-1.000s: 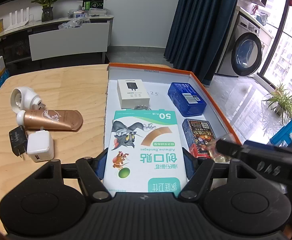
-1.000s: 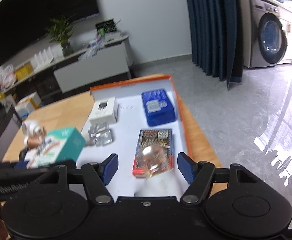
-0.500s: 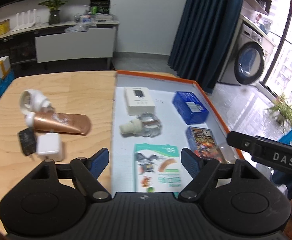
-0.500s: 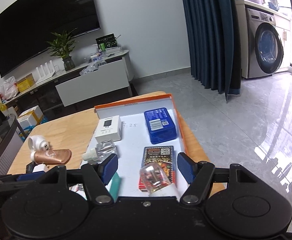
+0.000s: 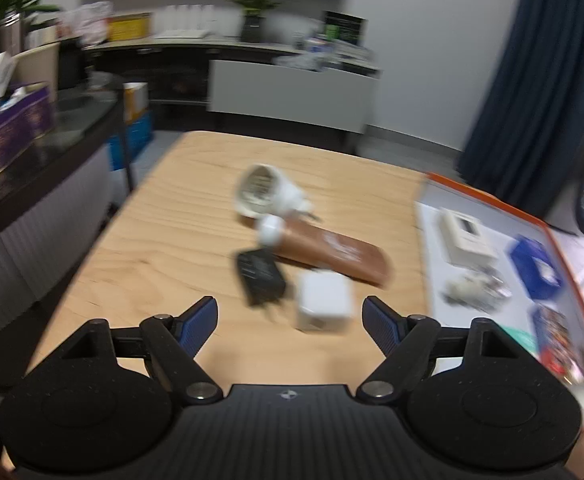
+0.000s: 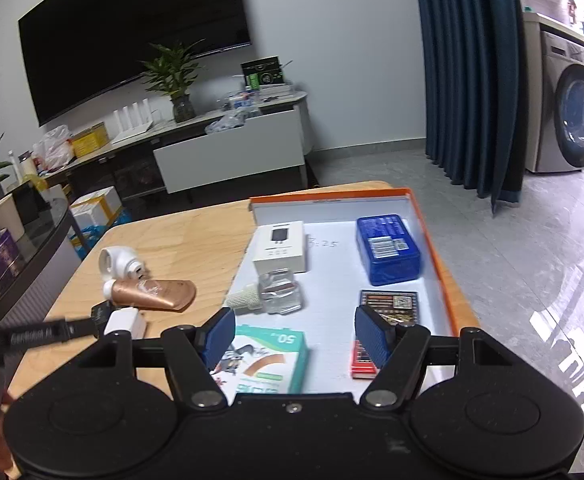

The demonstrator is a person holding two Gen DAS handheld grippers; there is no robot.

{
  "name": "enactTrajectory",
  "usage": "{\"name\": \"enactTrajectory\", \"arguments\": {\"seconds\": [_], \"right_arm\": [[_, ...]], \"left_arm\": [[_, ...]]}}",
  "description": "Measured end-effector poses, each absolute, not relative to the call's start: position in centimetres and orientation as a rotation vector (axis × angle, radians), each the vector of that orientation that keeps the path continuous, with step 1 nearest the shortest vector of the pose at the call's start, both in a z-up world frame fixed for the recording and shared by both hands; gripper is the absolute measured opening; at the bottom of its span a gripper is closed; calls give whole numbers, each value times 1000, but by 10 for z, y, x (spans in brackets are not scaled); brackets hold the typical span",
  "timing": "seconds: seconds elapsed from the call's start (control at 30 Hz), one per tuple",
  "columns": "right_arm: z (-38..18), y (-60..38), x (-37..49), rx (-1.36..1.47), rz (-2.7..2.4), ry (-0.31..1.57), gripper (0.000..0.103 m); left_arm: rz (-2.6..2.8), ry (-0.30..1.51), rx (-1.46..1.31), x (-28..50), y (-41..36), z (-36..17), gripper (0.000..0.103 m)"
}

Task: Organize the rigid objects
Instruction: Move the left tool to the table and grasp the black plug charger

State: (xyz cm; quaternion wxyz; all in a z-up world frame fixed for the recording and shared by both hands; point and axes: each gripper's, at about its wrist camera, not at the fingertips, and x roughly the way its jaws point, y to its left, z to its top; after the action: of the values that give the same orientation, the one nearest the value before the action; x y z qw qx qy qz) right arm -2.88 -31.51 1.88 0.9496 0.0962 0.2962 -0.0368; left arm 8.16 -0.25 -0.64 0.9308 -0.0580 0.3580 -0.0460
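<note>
My left gripper point(image 5: 288, 306) is open and empty over the wooden table point(image 5: 164, 240). Just beyond its fingertips lie a white charger cube point(image 5: 324, 300) and a black charger point(image 5: 260, 276). Farther off are a bronze tube point(image 5: 332, 252) and a white plug adapter point(image 5: 264, 194). My right gripper point(image 6: 295, 320) hangs open over the orange-rimmed tray point(image 6: 332, 196) with nothing between its pads. The tray holds a bandage box point(image 6: 268, 356), a red card box point(image 6: 390, 302), a blue box point(image 6: 388, 248), a white box point(image 6: 282, 246) and a clear bottle point(image 6: 280, 294).
A dark glass-topped unit point(image 5: 52, 152) stands close along the table's left edge. Beyond the table are a low TV cabinet point(image 6: 232, 152), a blue curtain point(image 6: 468, 80) and a washing machine point(image 6: 576, 120). Open floor lies to the right of the tray.
The left gripper let go of the bandage box in the tray, opened wider and swung left to the loose items. The clear thing seen between the right fingers is out of view.
</note>
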Motion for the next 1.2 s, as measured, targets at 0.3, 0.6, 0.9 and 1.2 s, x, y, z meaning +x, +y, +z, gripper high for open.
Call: {"name": "enactTrajectory", "arguments": {"seconds": [0.3, 0.6, 0.9, 1.2], "right_arm": [[14, -309, -18, 180, -69, 621, 81], [6, -308, -7, 176, -70, 641, 81], [3, -302, 1, 169, -55, 651, 81], [2, -292, 4, 140, -40, 657, 82]], "left_arm": [[-22, 796, -135, 131, 9, -28, 79], [-63, 801, -118, 140, 17, -36, 70], [-75, 818, -135, 147, 38, -38, 69], [-82, 788, -45, 143, 28, -42, 37]]}}
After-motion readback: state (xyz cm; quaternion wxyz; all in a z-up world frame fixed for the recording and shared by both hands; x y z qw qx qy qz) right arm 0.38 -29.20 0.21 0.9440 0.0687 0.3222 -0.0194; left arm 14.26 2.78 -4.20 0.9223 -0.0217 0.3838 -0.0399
